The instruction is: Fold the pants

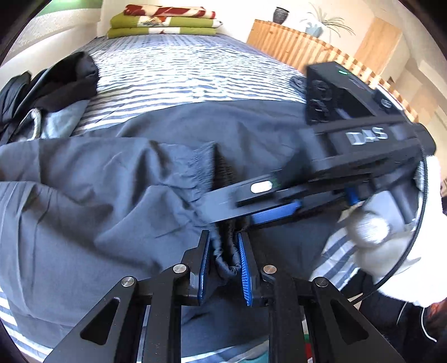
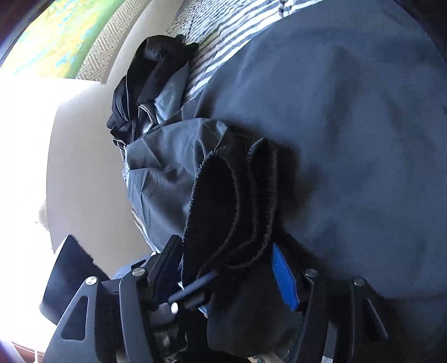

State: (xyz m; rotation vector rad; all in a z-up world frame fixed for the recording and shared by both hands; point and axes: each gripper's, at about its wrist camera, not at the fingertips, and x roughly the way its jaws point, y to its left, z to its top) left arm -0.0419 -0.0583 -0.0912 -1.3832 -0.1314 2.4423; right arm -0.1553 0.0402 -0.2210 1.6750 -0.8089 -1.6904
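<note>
Nearest the left wrist camera, the left gripper point(image 1: 223, 262) is seen with its blue-padded fingers point(image 1: 243, 268) drawn close together and pressed on a bunched fold of the grey pants point(image 1: 111, 201), at the gathered elastic waistband point(image 1: 201, 167). The pants are spread across the near part of the bed point(image 1: 173, 72), over its blue-and-white striped cover, with loose creases running off to the left.

The right gripper point(image 1: 251, 206) is reached in from the right side of that view, blurred, and is carried by a hand in a white glove point(image 1: 371, 231). In the right wrist view its fingers point(image 2: 285, 276) are stood wide apart, and the dark ribbed waistband point(image 2: 232, 201) is seen looped between them. The waistband lies against the blue pad of one finger, while a gap is seen beside the other, so no pressing grip is shown. No earlier picture is given, so only the wide opening can be stated.

A heap of black and pale-blue clothes point(image 1: 47, 95) is lain at the left edge of the bed, just beside the pants. Folded green and red blankets point(image 1: 164, 22) are stacked at the far end of the bed. A slatted wooden cabinet point(image 1: 301, 47) is stood beyond the right side, with a dark vase point(image 1: 280, 14) and a potted plant point(image 1: 321, 25) on top.
</note>
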